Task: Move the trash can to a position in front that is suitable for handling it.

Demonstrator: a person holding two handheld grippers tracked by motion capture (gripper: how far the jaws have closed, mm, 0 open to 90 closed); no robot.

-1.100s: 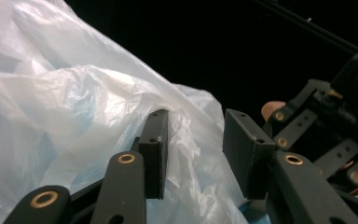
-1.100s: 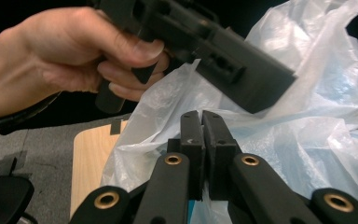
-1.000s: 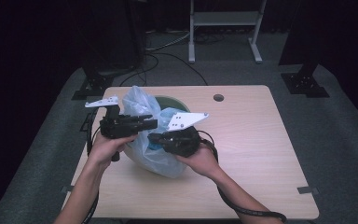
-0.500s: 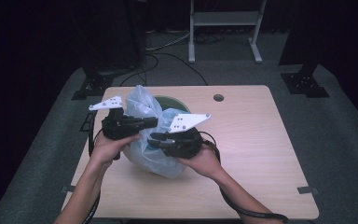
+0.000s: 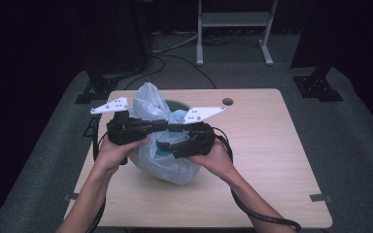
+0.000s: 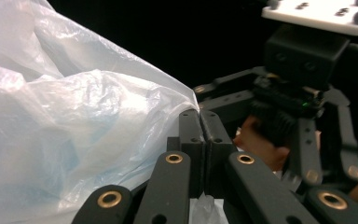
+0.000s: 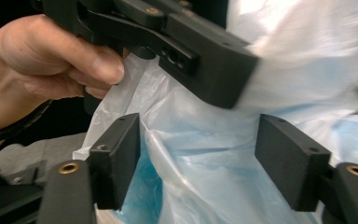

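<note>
On the wooden surface [image 5: 272,160] a pale blue plastic bag [image 5: 167,162] sits over a green bin [image 5: 177,104] — the left tongs [image 6: 199,122] pressed together on a fold of its film, the right tongs [image 7: 198,161] spread wide around its gathered neck.

Dim surroundings, lit tabletop, blurred close-ups.
</note>
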